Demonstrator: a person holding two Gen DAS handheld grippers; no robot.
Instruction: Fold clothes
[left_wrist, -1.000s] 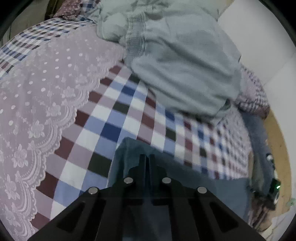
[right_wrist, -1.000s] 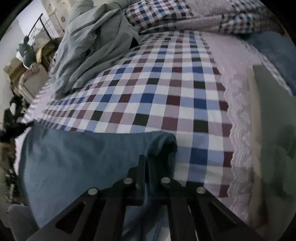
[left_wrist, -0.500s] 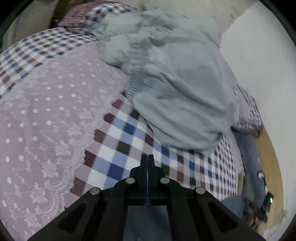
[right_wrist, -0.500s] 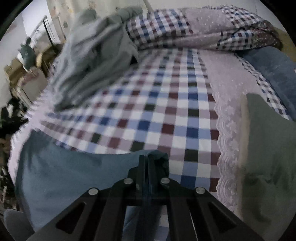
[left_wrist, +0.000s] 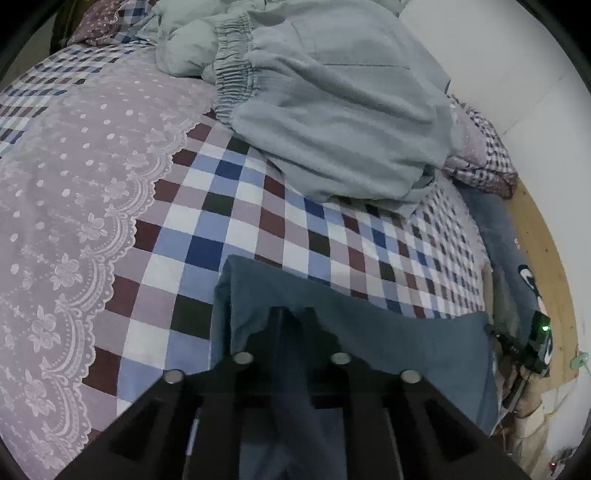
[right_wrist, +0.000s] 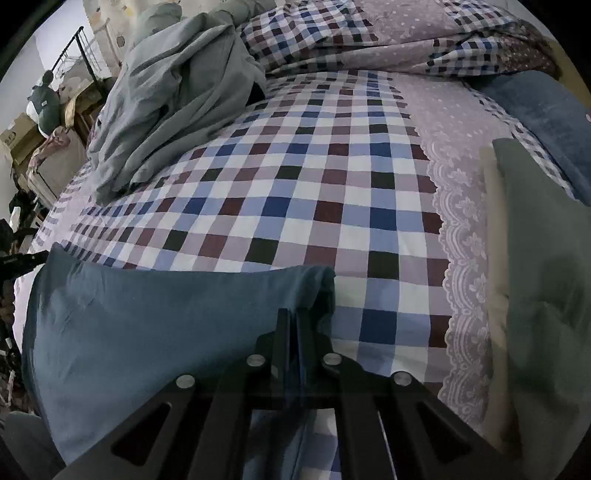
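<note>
A blue-grey garment lies stretched over the near edge of the checked bedspread. My left gripper is shut on its left corner. In the right wrist view the same blue-grey garment spreads to the left, and my right gripper is shut on its right corner, which bunches up at the fingers. Between the two grippers the cloth's far edge runs fairly straight across the bed.
A heap of pale grey-green clothes with an elastic waistband lies further up the bed. A folded olive-green garment rests on the lace-edged lilac cover at the right. A blue blanket and a rumpled quilt lie beyond.
Both grippers rose and tipped up half a second ago, then came back down toward the bed. The blue-grey garment's edge now lies a bit further onto the checked cloth.
</note>
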